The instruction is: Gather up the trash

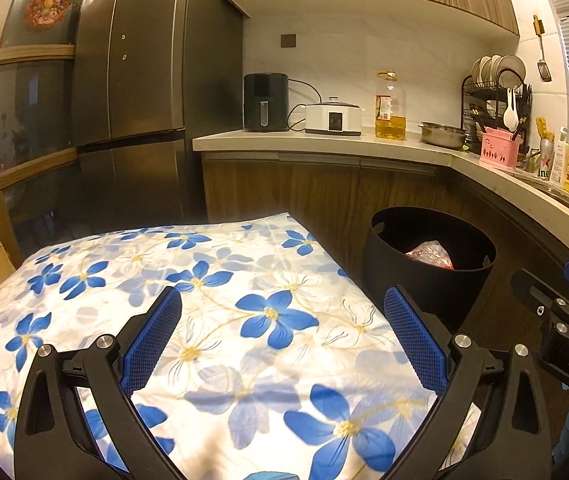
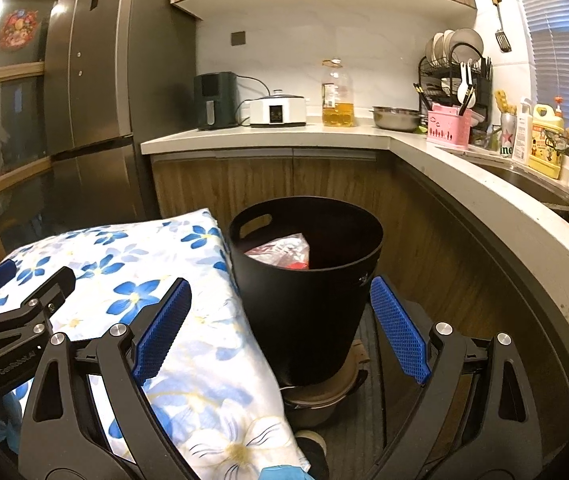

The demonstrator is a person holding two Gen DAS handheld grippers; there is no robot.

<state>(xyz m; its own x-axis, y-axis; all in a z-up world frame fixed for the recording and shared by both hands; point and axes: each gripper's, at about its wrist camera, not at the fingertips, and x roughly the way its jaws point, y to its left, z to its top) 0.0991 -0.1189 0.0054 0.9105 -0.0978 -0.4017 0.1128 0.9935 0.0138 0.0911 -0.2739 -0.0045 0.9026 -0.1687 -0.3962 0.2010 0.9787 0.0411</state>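
Your left tool (image 1: 282, 336) hovers over the floral-cloth surface (image 1: 188, 280), fingers wide apart, nothing btwn them. Your right tool (image 2: 280, 332) is likewise spread, empty, w/ the black bin (image 2: 304, 280) straight ahead btwn its blue pads (image 2: 400, 332); whether they touch it, can't tell. Bin stands just right of the surface, below the counter (image 2: 364, 136). Trash: crinkly clear/red plastic bag (image 2: 284, 252) lies inside the bin, partly hidden by the rim. Bin is matte, tapered, round, w/ handle slot. Bin's base sits on sth metallic, hard to make out.
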